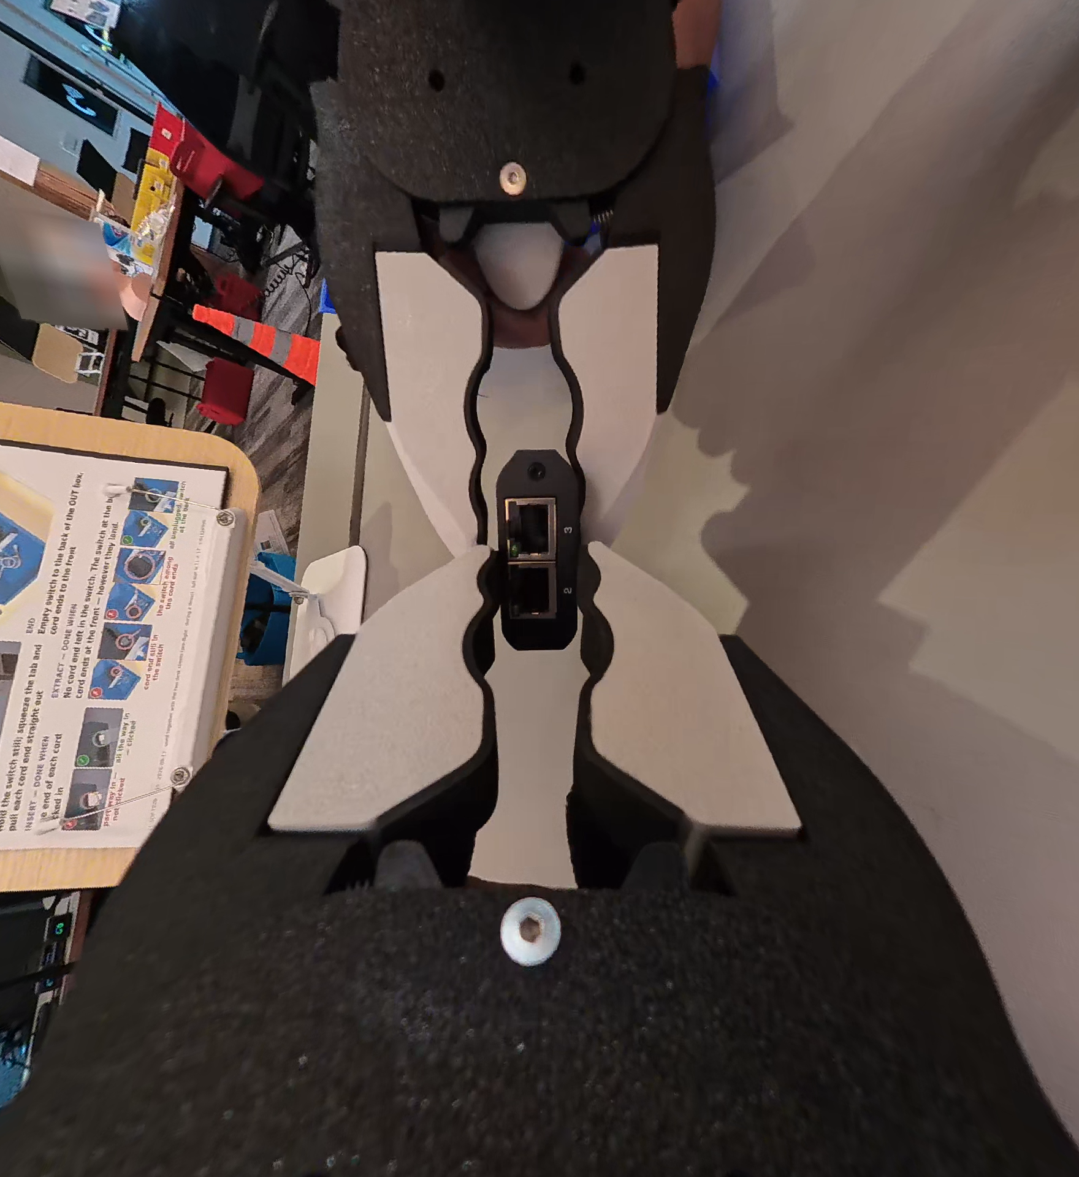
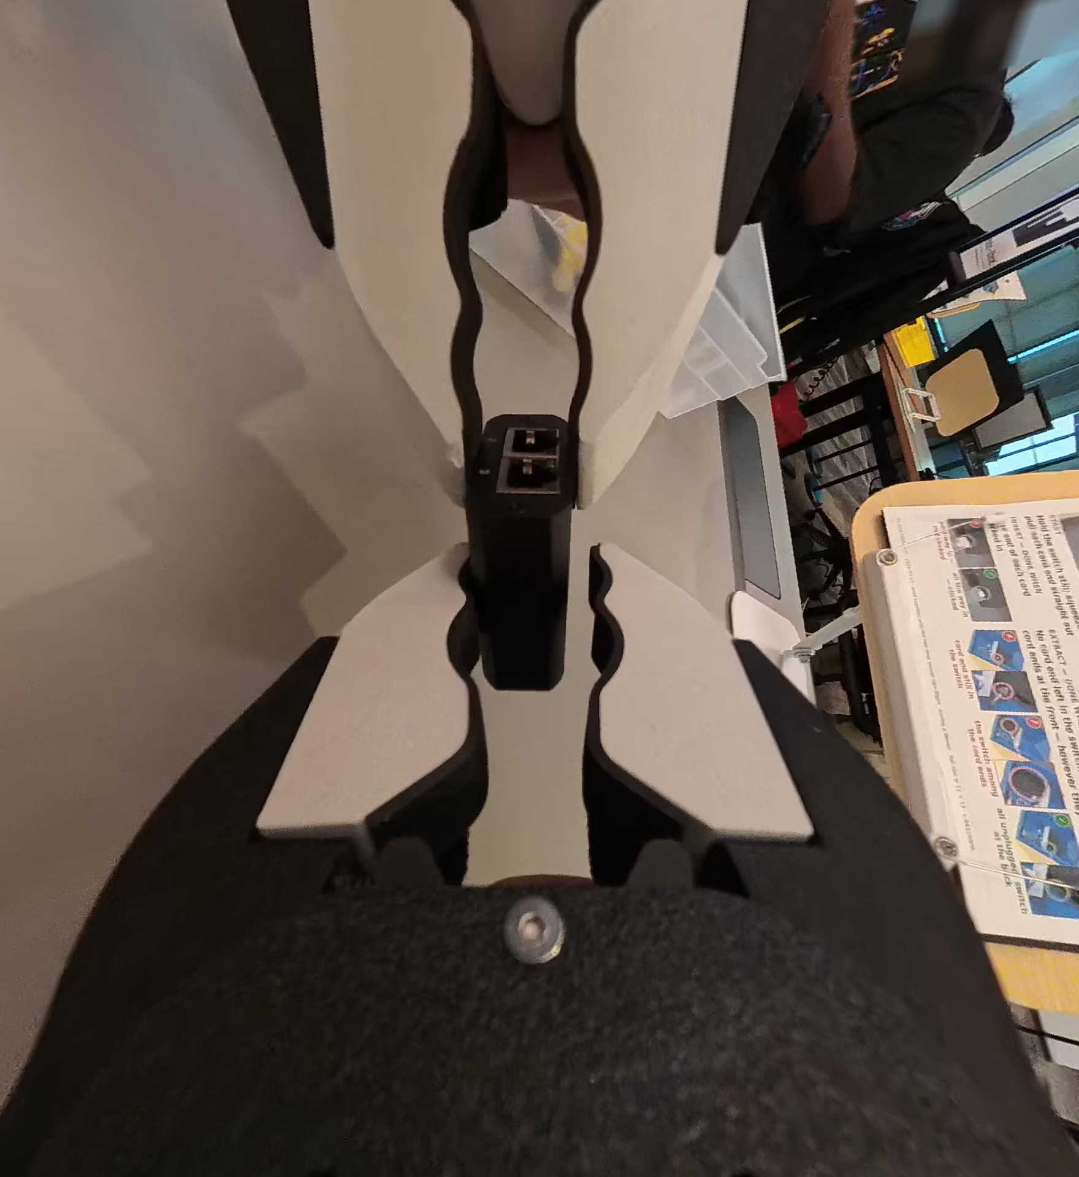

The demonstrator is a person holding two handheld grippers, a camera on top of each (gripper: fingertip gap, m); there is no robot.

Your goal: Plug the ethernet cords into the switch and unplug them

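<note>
So the small black plastic switch is a slim block with beveled ends and metal-rimmed ports, nothing plugged in. It's up off the white counter, left tongs clamped on one end; right tongs are slightly apart around the other, right pad clear.

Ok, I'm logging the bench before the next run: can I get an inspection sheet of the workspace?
Surface: white table, bare, shadowed.
Job's things: black switch, visible ports empty.
Clutter: instruction sheet on a wooden board; clear trays.
Grippers: left claw clamps the switch; right claw open around it, gap at one pad.
Cables: nothing seen.
Surroundings: chairs, a person in dark clothes.
</note>
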